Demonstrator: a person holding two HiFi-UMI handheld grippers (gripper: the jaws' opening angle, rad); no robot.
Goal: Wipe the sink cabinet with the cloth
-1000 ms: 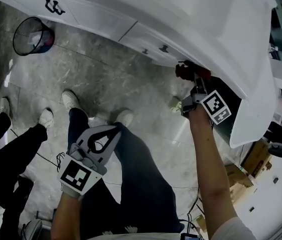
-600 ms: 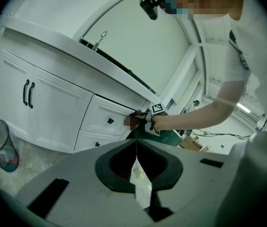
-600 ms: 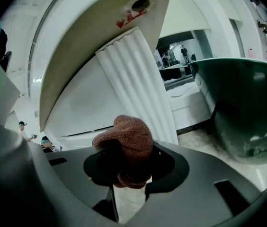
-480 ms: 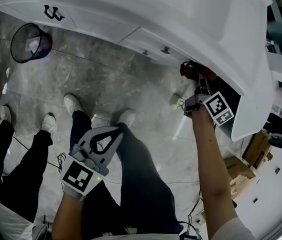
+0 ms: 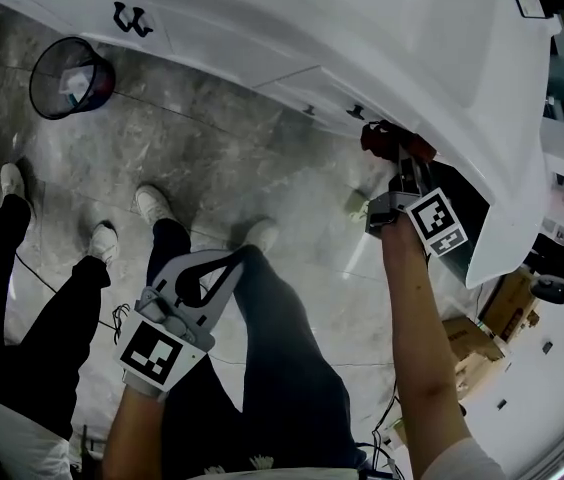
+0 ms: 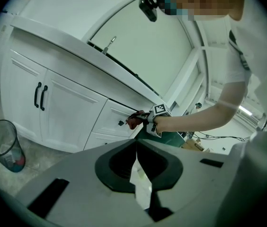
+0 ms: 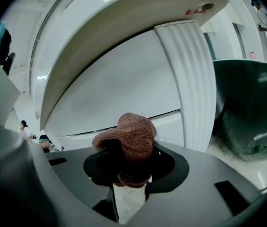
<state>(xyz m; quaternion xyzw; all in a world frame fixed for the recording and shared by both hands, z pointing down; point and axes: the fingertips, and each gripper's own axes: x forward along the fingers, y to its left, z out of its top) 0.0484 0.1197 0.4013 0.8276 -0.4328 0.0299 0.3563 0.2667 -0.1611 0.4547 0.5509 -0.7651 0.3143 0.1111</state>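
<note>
A mesh wastebasket stands on the grey stone floor; a bystander's white shoes nearby.

Bright, even indoor light, probably from overhead, nearly washes out the white sink cabinet; the grey floor shows a soft streak of glare. Both gripper views bow hard at the edges, corners black, nearest parts slightly soft.

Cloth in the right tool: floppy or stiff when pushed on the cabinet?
Probably floppy: the cloth bunches into a rounded wad above the right tool. Its coarse knit likely drags rather than slides on the smooth cabinet.
</note>
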